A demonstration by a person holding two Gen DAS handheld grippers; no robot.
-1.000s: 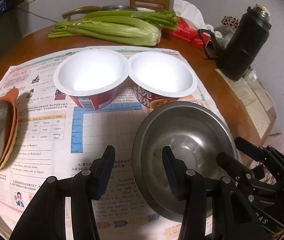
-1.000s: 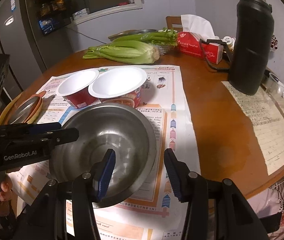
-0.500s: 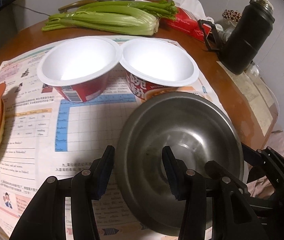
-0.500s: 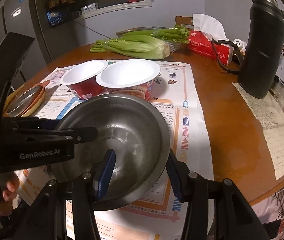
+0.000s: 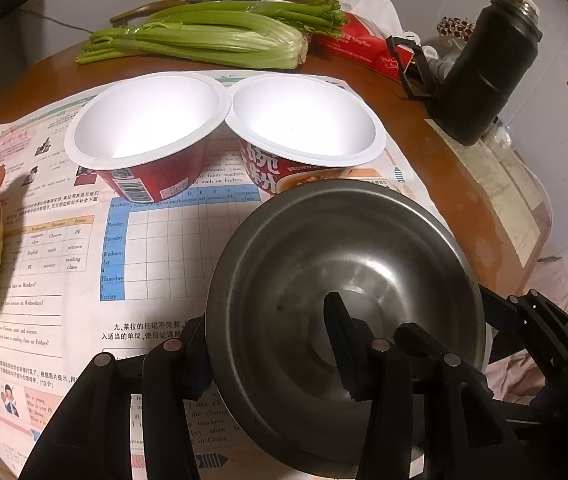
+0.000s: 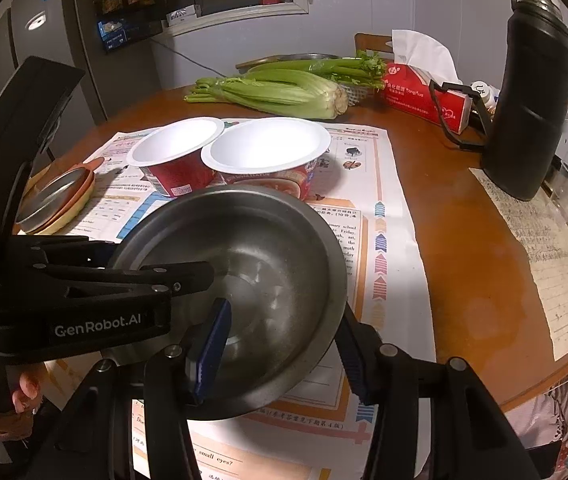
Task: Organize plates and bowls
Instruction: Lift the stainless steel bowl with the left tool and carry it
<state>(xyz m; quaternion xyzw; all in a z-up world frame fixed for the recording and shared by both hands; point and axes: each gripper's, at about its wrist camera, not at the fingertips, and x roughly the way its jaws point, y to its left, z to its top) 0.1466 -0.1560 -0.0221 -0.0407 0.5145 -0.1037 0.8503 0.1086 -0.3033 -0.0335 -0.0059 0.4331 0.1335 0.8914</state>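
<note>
A round brown wooden surface (image 6: pixel 464 240) is seen. Printed paper sheets (image 6: pixel 380 184) are spread across its middle, celery (image 6: pixel 284 92) and a red tissue box (image 6: pixel 420 96) at the top, a black flask (image 6: pixel 532 92) upper right.
</note>
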